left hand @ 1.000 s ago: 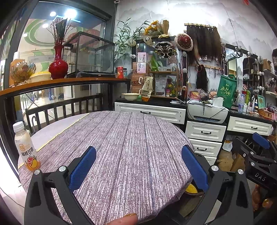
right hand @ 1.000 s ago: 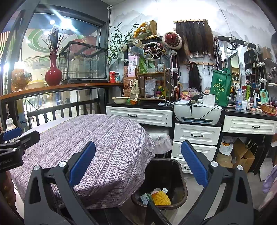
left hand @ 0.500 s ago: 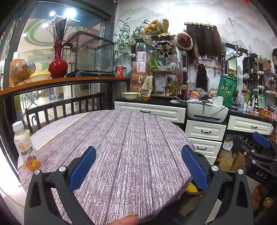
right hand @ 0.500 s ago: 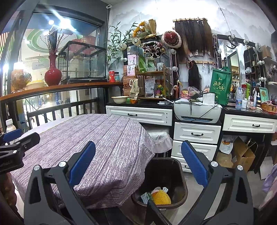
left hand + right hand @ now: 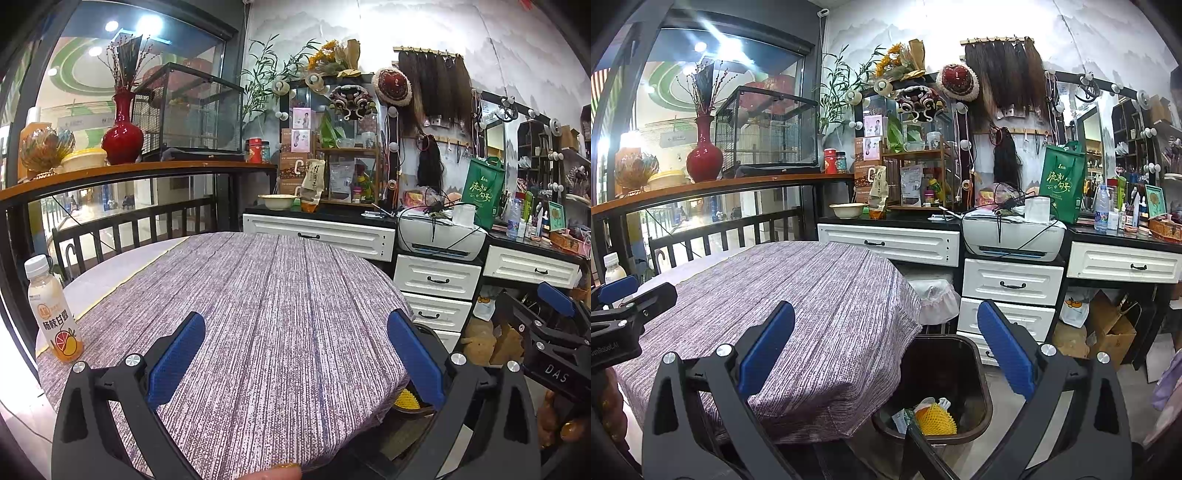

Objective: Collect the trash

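A juice bottle (image 5: 51,310) with a white cap stands upright at the left edge of the round table (image 5: 280,295) with a purple striped cloth. My left gripper (image 5: 295,354) is open and empty over the table's near part, well right of the bottle. My right gripper (image 5: 886,350) is open and empty above the table's right edge and a black trash bin (image 5: 982,387) on the floor. The bin holds a yellow foam net (image 5: 934,421) and scraps of paper. The bottle's cap (image 5: 614,264) shows at far left in the right wrist view.
White drawers (image 5: 1012,284) and a printer (image 5: 1012,236) stand behind the bin. A railing (image 5: 136,221) with a wooden ledge and red vase (image 5: 122,133) runs behind the table. A cardboard box (image 5: 1108,328) sits on the floor at right. The other gripper (image 5: 554,332) shows at right.
Almost nothing has moved. Both grippers stay open and drift only slightly; the right wrist view shifts a little to the right.
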Motion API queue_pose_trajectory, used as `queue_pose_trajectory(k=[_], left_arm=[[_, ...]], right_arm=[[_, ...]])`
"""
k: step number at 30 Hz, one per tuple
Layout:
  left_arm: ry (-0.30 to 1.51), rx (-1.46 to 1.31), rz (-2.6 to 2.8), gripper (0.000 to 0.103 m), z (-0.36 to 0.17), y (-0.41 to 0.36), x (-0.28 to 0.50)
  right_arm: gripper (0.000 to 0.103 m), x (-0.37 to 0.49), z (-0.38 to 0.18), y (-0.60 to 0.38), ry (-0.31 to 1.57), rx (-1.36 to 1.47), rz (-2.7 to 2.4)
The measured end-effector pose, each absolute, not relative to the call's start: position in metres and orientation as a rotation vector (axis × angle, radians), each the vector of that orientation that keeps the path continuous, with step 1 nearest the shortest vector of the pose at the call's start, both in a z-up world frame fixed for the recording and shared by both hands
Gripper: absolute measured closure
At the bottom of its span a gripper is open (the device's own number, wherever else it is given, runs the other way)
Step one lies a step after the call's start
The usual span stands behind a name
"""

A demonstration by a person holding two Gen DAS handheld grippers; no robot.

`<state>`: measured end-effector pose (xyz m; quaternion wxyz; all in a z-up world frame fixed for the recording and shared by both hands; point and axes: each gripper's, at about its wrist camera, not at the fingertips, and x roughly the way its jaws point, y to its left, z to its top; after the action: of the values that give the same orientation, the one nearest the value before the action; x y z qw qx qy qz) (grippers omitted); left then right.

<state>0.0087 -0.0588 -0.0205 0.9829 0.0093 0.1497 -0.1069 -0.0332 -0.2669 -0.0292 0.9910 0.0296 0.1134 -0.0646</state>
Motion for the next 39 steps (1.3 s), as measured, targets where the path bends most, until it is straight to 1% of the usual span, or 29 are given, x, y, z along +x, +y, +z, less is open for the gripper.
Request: queue_pose_trajectory(k=[39], left_arm=[[0.312, 0.013, -0.223, 0.005, -0.0281, -0.0642, 0.0055]], right_arm=[[0.006, -0.0307, -0.0373, -0.267, 0.246, 0.069, -0.125]])
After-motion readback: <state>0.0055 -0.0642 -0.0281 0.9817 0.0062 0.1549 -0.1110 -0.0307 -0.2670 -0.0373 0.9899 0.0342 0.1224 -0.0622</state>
